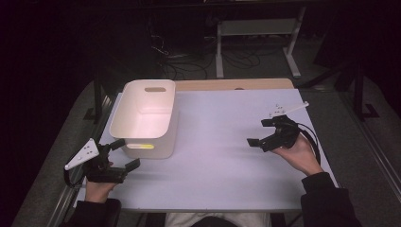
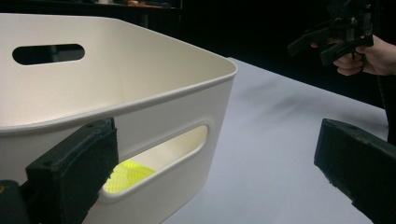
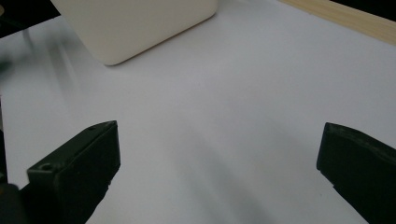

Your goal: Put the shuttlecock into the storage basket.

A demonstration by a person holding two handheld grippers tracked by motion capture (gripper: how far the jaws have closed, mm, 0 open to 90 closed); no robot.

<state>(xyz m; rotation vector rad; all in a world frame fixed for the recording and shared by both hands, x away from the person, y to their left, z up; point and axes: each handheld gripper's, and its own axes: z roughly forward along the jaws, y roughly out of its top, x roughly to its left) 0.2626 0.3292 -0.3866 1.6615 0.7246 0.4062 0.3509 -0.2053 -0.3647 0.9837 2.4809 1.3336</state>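
A cream plastic bin point(image 1: 146, 118) with slot handles stands on the left half of the white table point(image 1: 222, 156). Something yellow point(image 2: 127, 175) lies inside it and shows through the near handle slot point(image 1: 140, 146). My left gripper point(image 1: 124, 152) is open just in front of the bin's near left corner, with nothing between its jaws. My right gripper point(image 1: 260, 132) is open above the table's right side, also with nothing in it. In the left gripper view the bin point(image 2: 116, 98) is close up and the right gripper point(image 2: 327, 42) is held in a hand at the top right.
A wooden strip point(image 1: 236, 84) runs along the table's far edge. Behind the table are a white frame point(image 1: 257, 40) and loose cables point(image 1: 189, 61) on the dark floor. The white surface between bin and right gripper is bare point(image 3: 224, 93).
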